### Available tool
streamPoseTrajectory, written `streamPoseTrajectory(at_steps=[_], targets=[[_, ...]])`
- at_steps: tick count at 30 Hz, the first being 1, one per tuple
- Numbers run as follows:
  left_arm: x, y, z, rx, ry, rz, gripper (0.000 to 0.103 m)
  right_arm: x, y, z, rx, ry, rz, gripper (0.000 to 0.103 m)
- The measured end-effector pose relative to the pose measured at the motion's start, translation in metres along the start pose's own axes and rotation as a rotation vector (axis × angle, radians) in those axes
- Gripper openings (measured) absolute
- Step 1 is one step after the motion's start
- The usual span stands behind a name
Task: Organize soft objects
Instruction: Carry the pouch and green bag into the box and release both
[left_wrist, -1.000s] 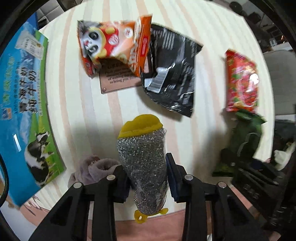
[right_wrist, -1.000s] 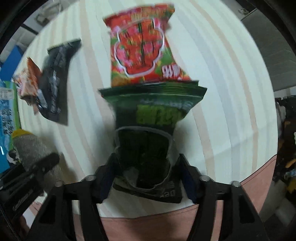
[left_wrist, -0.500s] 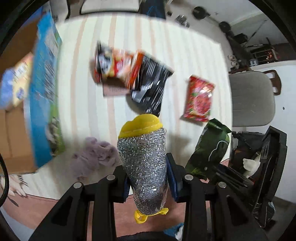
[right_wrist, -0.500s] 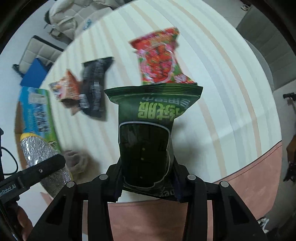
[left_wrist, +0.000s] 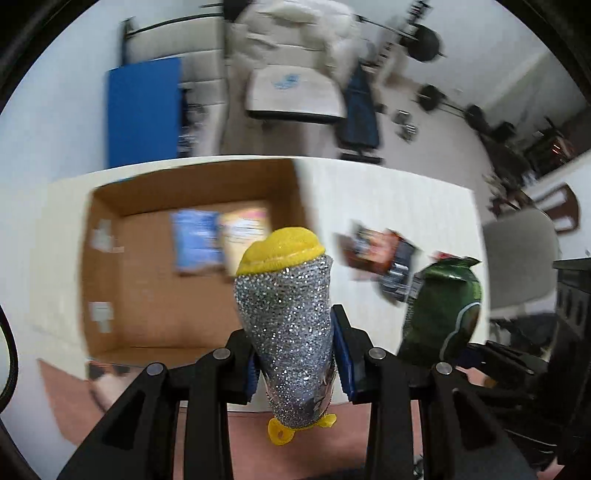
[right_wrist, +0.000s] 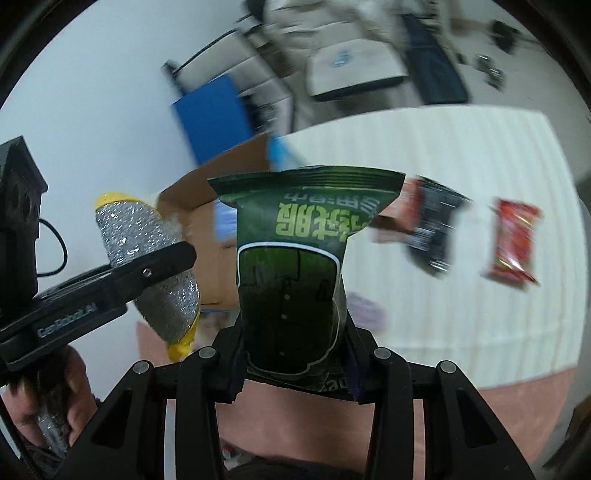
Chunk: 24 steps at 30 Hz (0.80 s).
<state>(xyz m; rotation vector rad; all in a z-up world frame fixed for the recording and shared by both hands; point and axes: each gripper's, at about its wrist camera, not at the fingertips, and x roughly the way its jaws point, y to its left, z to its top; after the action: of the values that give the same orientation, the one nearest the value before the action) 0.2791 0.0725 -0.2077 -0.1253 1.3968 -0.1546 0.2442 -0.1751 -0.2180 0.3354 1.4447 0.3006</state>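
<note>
My left gripper (left_wrist: 297, 363) is shut on a silver glittery soft toy (left_wrist: 288, 325) with a yellow cap, held in the air in front of an open cardboard box (left_wrist: 147, 280). The toy also shows at the left of the right wrist view (right_wrist: 147, 254). My right gripper (right_wrist: 293, 360) is shut on a dark green snack bag (right_wrist: 295, 273), held upright above the table's near edge. The green bag also shows in the left wrist view (left_wrist: 443, 310), to the right of the toy.
The box holds a blue packet (left_wrist: 195, 240) and a pale packet (left_wrist: 243, 236). On the striped table (right_wrist: 461, 155) lie a black bag (right_wrist: 436, 229), a red bag (right_wrist: 513, 240), an orange bag (left_wrist: 373, 247) and a purple cloth (right_wrist: 364, 306). A grey chair (left_wrist: 521, 258) stands at the right.
Both grippers have lifted away from the table with their loads. The left view has swung toward the open box, and the room behind has come into sight.
</note>
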Motion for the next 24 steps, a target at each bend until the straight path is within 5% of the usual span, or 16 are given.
streamPoseTrajectory(at_steps=[9,15,24], targets=[[0.086,0.136,0.045,-0.131,0.129,0.128,0.031,0.115,0.098,0.039,-0.079,0.139,-0.059,0.044],[0.133,0.175,0.062,-0.140,0.214,0.124,0.031,0.188,0.106,0.042,-0.081,0.251,-0.142,0.044],[0.182,0.189,0.087,-0.112,0.273,0.123,0.032,0.233,0.101,0.025,-0.073,0.377,-0.235,0.044]])
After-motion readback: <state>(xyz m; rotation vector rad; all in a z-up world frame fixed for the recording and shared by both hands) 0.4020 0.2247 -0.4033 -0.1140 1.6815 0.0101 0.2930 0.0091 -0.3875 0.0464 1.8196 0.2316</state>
